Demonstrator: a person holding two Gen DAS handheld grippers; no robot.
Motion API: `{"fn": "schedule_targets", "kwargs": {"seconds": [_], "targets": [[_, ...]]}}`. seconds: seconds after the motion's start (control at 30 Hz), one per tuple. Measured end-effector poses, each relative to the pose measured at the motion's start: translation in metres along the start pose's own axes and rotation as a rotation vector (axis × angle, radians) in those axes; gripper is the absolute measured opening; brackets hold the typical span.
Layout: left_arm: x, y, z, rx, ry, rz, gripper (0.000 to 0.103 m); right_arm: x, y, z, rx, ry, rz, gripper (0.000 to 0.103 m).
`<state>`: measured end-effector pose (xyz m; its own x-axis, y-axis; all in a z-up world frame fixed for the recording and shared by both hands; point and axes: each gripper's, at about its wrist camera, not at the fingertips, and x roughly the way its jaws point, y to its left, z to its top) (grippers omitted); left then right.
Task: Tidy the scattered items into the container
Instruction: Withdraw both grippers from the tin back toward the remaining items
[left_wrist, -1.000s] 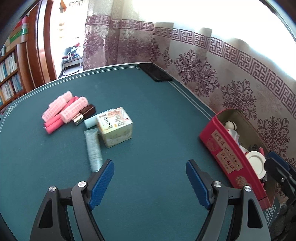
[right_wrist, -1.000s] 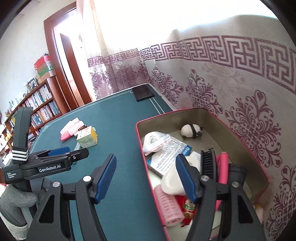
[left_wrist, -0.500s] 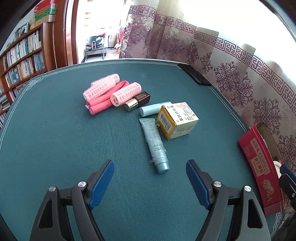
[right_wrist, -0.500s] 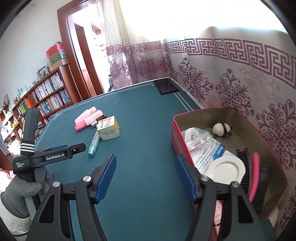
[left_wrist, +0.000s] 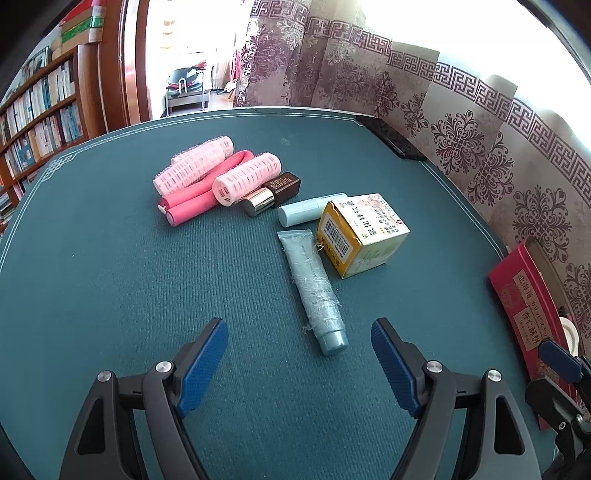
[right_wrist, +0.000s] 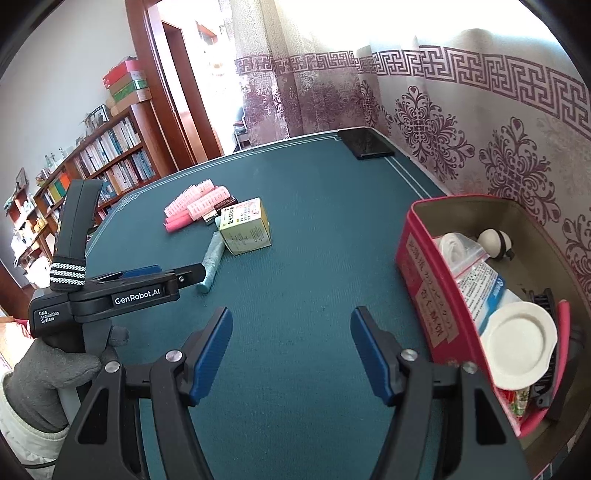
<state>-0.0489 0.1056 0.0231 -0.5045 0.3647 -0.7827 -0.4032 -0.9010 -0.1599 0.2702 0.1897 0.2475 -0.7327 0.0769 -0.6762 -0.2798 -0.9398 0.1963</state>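
Tools first: my left tool (left_wrist: 298, 363) stands spread with nothing between its blue pads, and my right tool (right_wrist: 291, 349) is likewise spread and empty over bare green worktop (left_wrist: 110, 280).

Nearest ahead of the left tool lies a pale blue-green squeeze tube (left_wrist: 314, 288), flat on the worktop, cap end toward me. I judge it light and soft, with a crinkled, slightly slick skin; I would take it across the body a little above the cap, where it looks firmest, and pinch gently. Just beside it, apparently touching its upper part, sits a yellow-and-white cardboard carton (left_wrist: 364, 234): light, stiff but crushable, best held across two flat opposite faces. Behind it are a small light-blue cylindrical stick (left_wrist: 310, 210), a brown bottle with a metallic cap (left_wrist: 273, 192), which may be glass and so heavier and fragile, then pink ribbed hair rollers (left_wrist: 245, 179) and pink foam rods (left_wrist: 192, 206), all very light and springy.

Well apart, by the patterned curtain, stands the red rectangular tin (right_wrist: 417, 266). It already holds a white round dish (right_wrist: 517, 343), a printed plastic packet (right_wrist: 476, 273), a black comb (right_wrist: 543, 299), a small black-and-white panda figure (right_wrist: 496, 242) and other bits I cannot make out; it looks fairly full.
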Motion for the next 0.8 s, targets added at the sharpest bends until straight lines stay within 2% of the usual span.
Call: {"fn": "schedule_targets", "kwargs": {"seconds": [0.8], "targets": [[0.02, -0.011, 0.01, 0.027, 0.022, 0.013, 0.082, 0.02, 0.0, -0.003, 0.01, 0.051, 0.027, 0.071]]}}
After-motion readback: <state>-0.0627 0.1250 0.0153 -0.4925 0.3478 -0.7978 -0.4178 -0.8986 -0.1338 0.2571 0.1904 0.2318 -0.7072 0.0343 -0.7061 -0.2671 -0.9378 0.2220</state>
